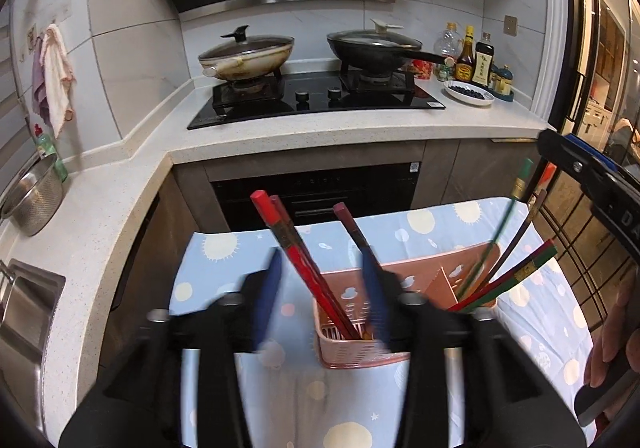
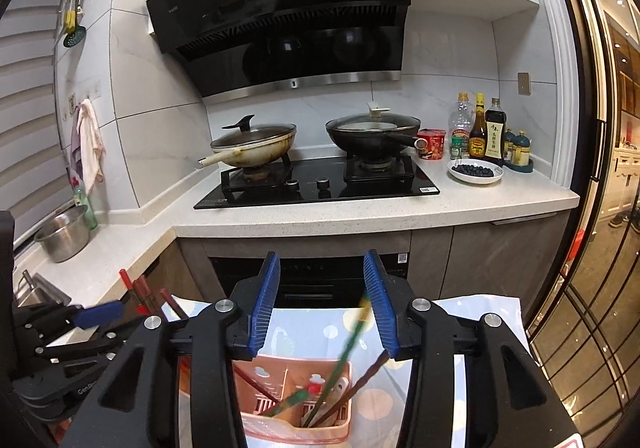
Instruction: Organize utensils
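Chopsticks sorted into the pink caddy

Left wrist view: left tongs (image 1: 320,288) gape apart, empty, around red chopsticks (image 1: 304,260) standing in the pink caddy (image 1: 360,352), lower centre. Right wrist view: right tongs (image 2: 323,312) spread empty above the caddy; sorting looks nearly done.

Overall light: cool white indoor light is filling both views evenly, neither dim nor harsh
Warm source: amber light is coming through the glass door (image 2: 600,208) on the right
Glare: the steel strip of the range hood (image 2: 280,20) is catching a bright line; its black panel is mirroring both woks
Shadows: soft ones are sitting under the counter (image 1: 320,132) edge and around the oven front
Blur: the left gripper (image 1: 324,284) is smearing with motion in its own view; a green chopstick (image 2: 352,344) is streaking in the right wrist view
Distortion: fisheye is bending walls and door frame; black vignette is closing the corners
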A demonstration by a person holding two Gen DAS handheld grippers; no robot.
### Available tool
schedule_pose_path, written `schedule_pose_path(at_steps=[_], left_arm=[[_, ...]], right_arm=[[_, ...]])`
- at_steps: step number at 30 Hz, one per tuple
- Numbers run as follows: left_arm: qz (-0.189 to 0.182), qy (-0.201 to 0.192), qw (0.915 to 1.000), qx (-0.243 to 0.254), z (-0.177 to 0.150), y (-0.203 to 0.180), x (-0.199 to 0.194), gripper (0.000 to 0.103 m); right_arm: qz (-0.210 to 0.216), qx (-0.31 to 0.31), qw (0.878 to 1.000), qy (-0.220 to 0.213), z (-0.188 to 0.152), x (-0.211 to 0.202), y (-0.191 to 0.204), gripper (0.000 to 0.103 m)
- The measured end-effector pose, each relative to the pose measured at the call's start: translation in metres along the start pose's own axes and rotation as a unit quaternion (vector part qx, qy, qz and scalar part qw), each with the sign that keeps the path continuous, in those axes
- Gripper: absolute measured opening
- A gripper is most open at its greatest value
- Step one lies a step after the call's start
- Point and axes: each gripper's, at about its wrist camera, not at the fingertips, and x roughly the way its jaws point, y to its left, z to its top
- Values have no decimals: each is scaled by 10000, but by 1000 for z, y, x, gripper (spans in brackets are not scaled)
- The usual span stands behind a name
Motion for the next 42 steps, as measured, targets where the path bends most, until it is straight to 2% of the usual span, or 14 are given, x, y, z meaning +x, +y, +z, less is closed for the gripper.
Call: schedule_pose_path(at_steps=[5,7,11,16,22,27,32,39,42], left_arm=[[32,-104,9999,-9,-6,-1,-18,61],[59,-155,9999,-28,-12,-1,-27,69],[127,-274,9995,-24,-27,-2,-51,79],[250,-372,9990,53,-57,-7,-80,94],[389,-371,9984,161,-96,-15,-109,96],[330,-259,9991,106,-126,-18,-125,96],[273,-37,9996,9,-155,-21,-131,96],[309,122,9994,-90,-183,-24,-138,96],[408,137,9991,-40,-190,-27,-141,96]], right_arm=[[-32,-84,10000,-32,-5,-25,3,50],[-44,-114,9999,-37,-8,-38,4,51],[-97,-191,9998,27,-20,-66,6,56],[-177,-254,9993,218,-47,-103,7,60],[-252,-326,9978,511,-88,-140,7,62],[-299,-301,9968,681,-118,-162,6,62],[-345,-294,9963,734,-142,-184,10,69],[-412,-351,9952,815,-162,-205,13,84],[-424,-386,9944,890,-171,-210,16,84]])
